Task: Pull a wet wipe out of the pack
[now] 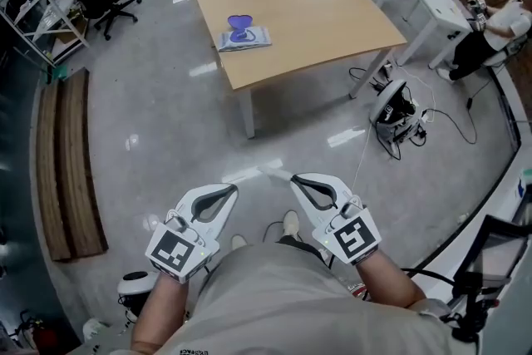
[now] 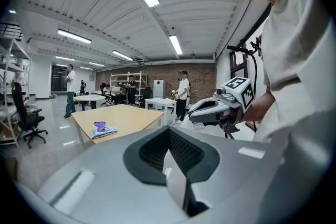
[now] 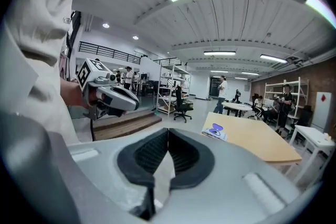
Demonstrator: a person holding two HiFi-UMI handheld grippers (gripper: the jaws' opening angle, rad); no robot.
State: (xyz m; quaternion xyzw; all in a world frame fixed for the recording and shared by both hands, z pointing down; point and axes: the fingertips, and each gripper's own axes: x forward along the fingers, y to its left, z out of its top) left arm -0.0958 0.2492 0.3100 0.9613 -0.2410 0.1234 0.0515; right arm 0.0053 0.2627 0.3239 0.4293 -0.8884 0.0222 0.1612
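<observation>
The flat white wet wipe pack [image 1: 243,38], with a purple piece on its top, lies near the left edge of the light wooden table [image 1: 316,4], well apart from both tools. The left tongs [image 1: 228,190] and the right tongs [image 1: 297,179] hang side by side over the glossy grey floor [image 1: 150,112], close to the person's body. Each pair has its tips pressed together, with nothing between them.
</observation>
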